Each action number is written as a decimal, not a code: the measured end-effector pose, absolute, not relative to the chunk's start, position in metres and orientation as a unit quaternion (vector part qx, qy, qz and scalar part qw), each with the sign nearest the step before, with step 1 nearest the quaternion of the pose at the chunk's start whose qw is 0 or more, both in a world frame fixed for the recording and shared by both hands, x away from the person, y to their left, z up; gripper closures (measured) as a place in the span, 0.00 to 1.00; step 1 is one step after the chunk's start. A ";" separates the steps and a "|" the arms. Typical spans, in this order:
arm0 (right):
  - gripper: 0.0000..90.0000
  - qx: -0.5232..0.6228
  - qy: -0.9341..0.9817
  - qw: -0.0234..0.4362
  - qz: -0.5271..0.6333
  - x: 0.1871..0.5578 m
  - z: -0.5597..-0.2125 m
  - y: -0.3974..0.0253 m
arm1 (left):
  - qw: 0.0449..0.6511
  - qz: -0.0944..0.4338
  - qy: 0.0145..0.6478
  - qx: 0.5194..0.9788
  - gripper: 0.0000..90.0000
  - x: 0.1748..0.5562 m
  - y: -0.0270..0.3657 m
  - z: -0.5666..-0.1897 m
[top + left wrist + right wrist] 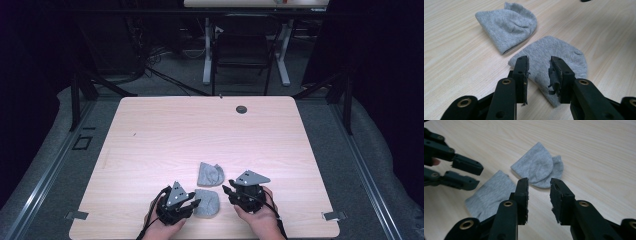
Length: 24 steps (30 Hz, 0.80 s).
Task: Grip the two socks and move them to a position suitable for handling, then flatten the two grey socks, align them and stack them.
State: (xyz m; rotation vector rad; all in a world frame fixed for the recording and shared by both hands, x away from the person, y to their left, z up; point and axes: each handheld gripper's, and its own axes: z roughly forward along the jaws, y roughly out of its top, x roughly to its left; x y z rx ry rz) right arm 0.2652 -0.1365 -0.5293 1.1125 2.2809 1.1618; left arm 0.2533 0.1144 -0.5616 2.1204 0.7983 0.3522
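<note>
So my left claw [196, 203] sits low at the near edge of the surface [165, 130], jaws apart with a clear gap between them and nothing in there. From the left gripper view, that claw [539, 72] hovers right over the near grey sock [559, 57], the one lying flat. The jaw tips frame the sock's near part, but I honestly can't tell whether the pads touch the fabric or just hang above it. The padding on both jaws looks pretty ragged, little shreds hanging off.

In the high view, the near grey sock [207, 202] lies between my two hands, just beside the left claw's tips. The second grey sock [210, 174] is a bit farther out on the surface, bunched up and folded over itself. The two socks lie close together, edges nearly meeting; touching or not, I can't say.

Then my right claw [226, 190], also spread open and empty, points in toward the socks from the right. In the right gripper view, this claw [539, 195] is off the fabric, with the second grey sock [539, 168] ahead of the gap and the near grey sock [491, 195] off to its left, under my other claw [477, 176].
</note>
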 end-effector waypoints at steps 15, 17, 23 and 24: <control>0.73 0.374 0.815 0.192 0.398 0.258 -0.544 -0.148 | 0.408 0.137 0.312 0.847 0.73 0.250 0.102 -0.563; 0.73 0.375 0.814 0.191 0.399 0.259 -0.544 -0.149 | 0.405 0.135 0.310 0.850 0.73 0.250 0.100 -0.562; 0.73 0.383 0.811 0.188 0.401 0.260 -0.546 -0.152 | 0.410 0.132 0.305 0.849 0.73 0.251 0.090 -0.561; 0.73 0.385 0.808 0.187 0.405 0.260 -0.546 -0.153 | 0.408 0.133 0.305 0.851 0.73 0.251 0.088 -0.561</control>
